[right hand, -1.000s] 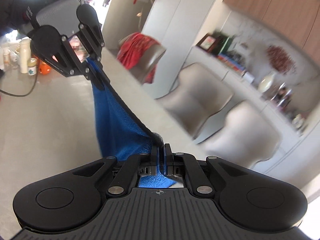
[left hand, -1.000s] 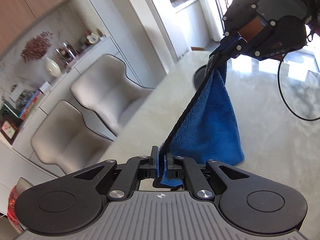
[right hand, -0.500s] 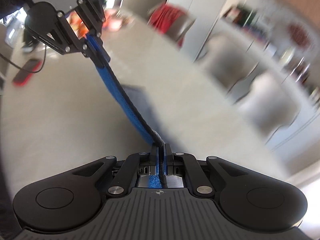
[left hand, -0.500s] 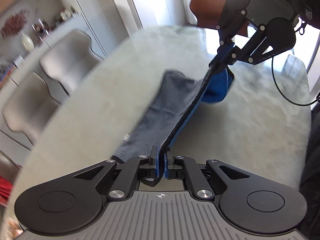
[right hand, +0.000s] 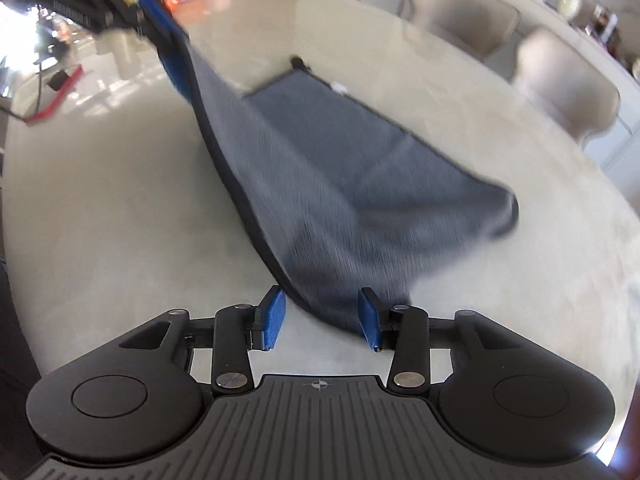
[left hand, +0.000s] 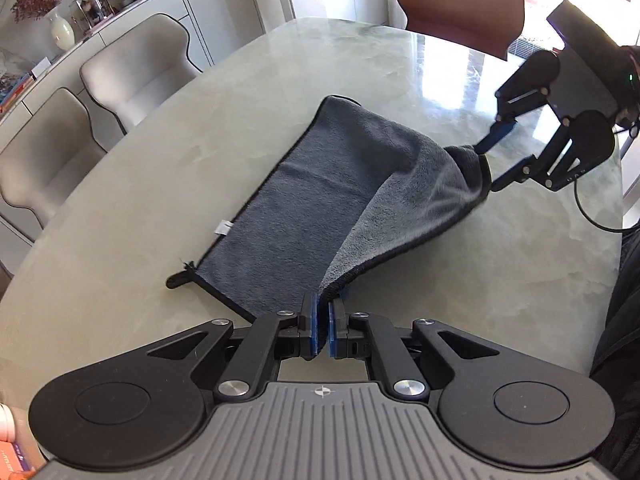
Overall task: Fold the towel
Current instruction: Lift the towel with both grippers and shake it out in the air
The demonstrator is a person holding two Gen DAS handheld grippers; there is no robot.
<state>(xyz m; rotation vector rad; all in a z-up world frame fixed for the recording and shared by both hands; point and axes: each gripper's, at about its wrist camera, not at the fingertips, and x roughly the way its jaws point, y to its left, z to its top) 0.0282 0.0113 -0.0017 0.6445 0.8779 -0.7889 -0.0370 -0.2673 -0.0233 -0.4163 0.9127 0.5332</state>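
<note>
The grey towel (left hand: 320,196) lies lengthwise on the pale marble table (left hand: 168,184), its long axis running away from the left gripper (left hand: 323,328), which pinches one near corner. The right gripper (right hand: 322,320) is opening, the other corner loose between its blue pads (right hand: 274,316). Beige chairs (left hand: 132,68) flank the far side, a brown chair (left hand: 460,4) the end.
</note>
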